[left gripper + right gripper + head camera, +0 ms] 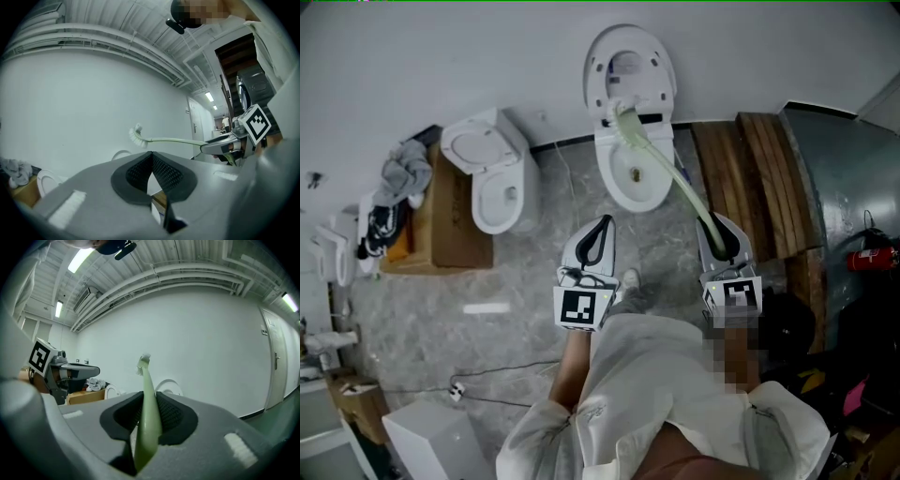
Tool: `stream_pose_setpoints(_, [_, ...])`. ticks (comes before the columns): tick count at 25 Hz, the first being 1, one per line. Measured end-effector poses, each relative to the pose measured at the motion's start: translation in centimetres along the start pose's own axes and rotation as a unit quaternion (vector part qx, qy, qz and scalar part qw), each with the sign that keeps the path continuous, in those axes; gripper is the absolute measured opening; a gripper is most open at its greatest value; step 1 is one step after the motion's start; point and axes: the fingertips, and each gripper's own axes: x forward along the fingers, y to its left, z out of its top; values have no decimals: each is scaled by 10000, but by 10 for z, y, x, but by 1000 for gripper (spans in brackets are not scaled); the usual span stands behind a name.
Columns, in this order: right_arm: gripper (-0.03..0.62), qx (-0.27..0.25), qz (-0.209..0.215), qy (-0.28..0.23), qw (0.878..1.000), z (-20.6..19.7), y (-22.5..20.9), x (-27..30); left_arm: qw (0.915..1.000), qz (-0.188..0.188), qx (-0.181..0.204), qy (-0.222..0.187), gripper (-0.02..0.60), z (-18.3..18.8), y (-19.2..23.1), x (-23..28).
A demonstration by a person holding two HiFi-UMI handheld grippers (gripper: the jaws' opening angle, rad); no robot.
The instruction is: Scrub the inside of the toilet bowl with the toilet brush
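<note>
A white toilet bowl point(633, 178) stands by the far wall with its lid point(630, 70) raised. My right gripper point(719, 239) is shut on the pale green handle point(149, 423) of the toilet brush. The brush slants up and left, and its white bristle head point(623, 122) is lifted over the back rim of the bowl, out of the water. From the right gripper view the brush head point(143, 363) stands against the wall. My left gripper point(598, 234) hangs in front of the bowl; its jaws point(151, 157) meet with nothing between them. The brush point(138, 137) crosses the left gripper view.
A second white toilet point(492, 173) stands to the left beside a wooden box point(455, 220) with cloths on it. Wooden planks point(759, 178) and a grey metal panel point(844, 178) lie to the right, with a red extinguisher point(872, 255). A cable point(487, 380) runs on the floor.
</note>
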Motion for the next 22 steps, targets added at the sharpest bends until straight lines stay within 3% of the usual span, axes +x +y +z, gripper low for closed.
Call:
stream_pose_setpoints(11, [86, 1, -104, 68, 9999, 10, -8, 98, 9995, -299, -53, 6, 18, -16, 63, 75])
stream_pose_setpoints(22, [86, 87, -229, 402, 9989, -15, -22, 143, 9980, -559, -192, 243, 18, -51, 87, 126])
